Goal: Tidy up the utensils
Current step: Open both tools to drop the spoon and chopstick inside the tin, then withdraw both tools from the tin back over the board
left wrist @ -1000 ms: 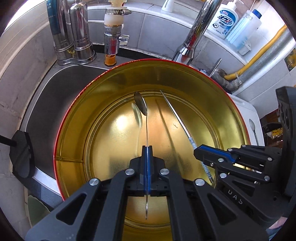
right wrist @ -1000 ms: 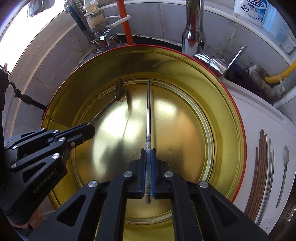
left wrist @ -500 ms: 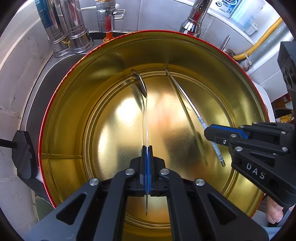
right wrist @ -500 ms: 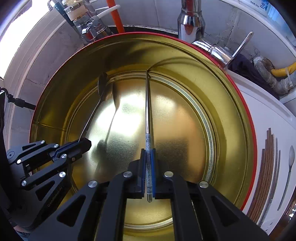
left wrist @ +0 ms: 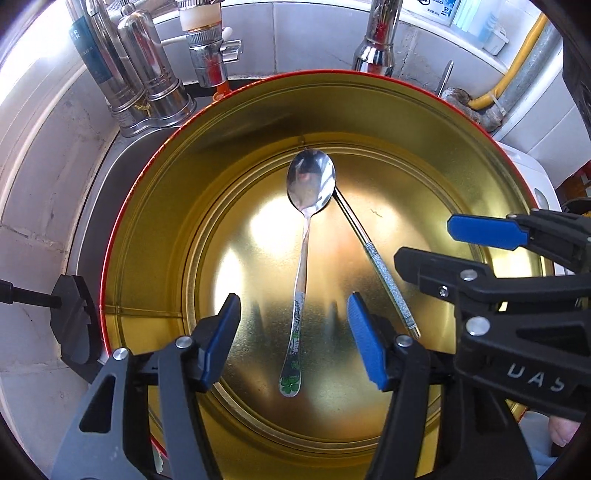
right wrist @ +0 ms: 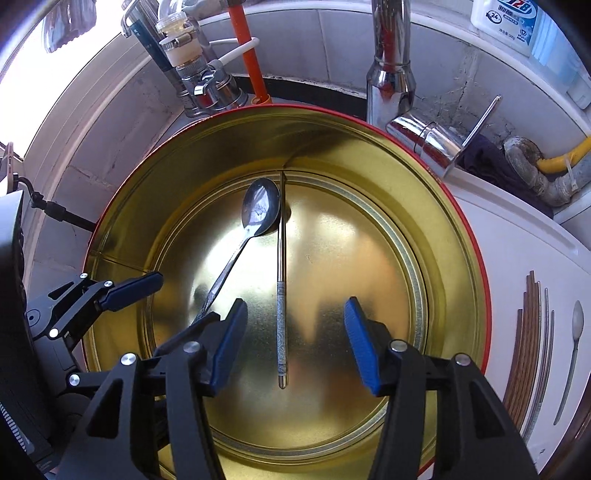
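Note:
A round gold tin point(left wrist: 147, 229) with a red rim sits in the sink; it also shows in the right wrist view point(right wrist: 450, 236). A steel spoon point(left wrist: 304, 243) with a clover-printed handle lies flat on its bottom, bowl at the far side. A metal chopstick point(left wrist: 373, 258) lies beside it, its far tip by the spoon's bowl. In the right wrist view the spoon point(right wrist: 258, 210) lies left of the chopstick point(right wrist: 282, 280). My left gripper point(left wrist: 293, 332) is open above the spoon's handle. My right gripper point(right wrist: 295, 339) is open above the chopstick's near end.
Chrome taps point(left wrist: 376, 40) and filter fittings point(left wrist: 207, 48) stand behind the tin. A white board point(right wrist: 517, 258) at the right holds wooden and metal chopsticks point(right wrist: 528, 350) and a white spoon point(right wrist: 574, 343). Detergent bottles point(right wrist: 509, 18) stand on the back ledge.
Both grippers have opened. The spoon and the chopstick have dropped from the fingers and now lie flat on the tin's bottom.

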Demonstrator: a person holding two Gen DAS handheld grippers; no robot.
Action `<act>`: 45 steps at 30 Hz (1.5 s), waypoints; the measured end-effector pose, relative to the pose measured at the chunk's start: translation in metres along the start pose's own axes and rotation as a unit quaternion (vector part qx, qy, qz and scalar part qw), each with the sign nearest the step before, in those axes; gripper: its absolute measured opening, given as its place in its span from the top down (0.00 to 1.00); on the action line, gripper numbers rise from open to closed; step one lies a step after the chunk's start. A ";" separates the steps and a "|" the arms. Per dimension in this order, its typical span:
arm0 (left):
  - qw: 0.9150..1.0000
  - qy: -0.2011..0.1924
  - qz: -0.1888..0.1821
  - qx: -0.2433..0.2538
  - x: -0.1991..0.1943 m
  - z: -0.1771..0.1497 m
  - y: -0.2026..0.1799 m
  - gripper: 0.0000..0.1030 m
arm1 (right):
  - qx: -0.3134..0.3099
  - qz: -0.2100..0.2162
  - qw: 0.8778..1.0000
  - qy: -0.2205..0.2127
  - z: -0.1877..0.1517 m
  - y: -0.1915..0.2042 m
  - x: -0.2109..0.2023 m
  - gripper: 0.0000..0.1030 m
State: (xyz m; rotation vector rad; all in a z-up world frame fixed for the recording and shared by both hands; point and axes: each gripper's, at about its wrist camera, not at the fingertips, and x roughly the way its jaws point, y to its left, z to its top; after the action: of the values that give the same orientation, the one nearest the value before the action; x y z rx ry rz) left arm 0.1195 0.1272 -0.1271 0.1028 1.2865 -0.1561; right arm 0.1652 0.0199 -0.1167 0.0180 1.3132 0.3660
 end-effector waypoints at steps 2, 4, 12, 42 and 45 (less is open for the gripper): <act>1.000 -0.004 -0.001 -0.002 -0.003 0.000 -0.001 0.41 | -0.001 0.001 1.000 0.000 -0.001 0.001 -0.002 0.46; 1.000 -0.007 -0.003 -0.004 -0.006 0.000 -0.001 0.41 | -0.001 0.001 1.000 -0.003 -0.004 0.003 -0.006 0.46; 1.000 -0.019 -0.003 -0.008 -0.023 -0.011 -0.006 0.41 | 0.006 0.007 1.000 -0.020 -0.017 0.002 -0.026 0.44; 0.986 -0.147 -0.071 0.036 -0.100 -0.059 -0.096 0.26 | 0.143 -0.059 0.977 -0.146 -0.167 -0.082 -0.145 0.16; 0.984 -0.164 -0.062 0.022 -0.108 -0.060 -0.116 0.22 | 0.143 -0.056 0.975 -0.159 -0.177 -0.103 -0.153 0.12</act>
State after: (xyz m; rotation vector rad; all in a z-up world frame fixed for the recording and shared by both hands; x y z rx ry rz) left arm 0.0134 0.0290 -0.0383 0.0336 0.9603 -0.2961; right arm -0.0073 -0.1532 -0.0420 0.2347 1.0332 0.0698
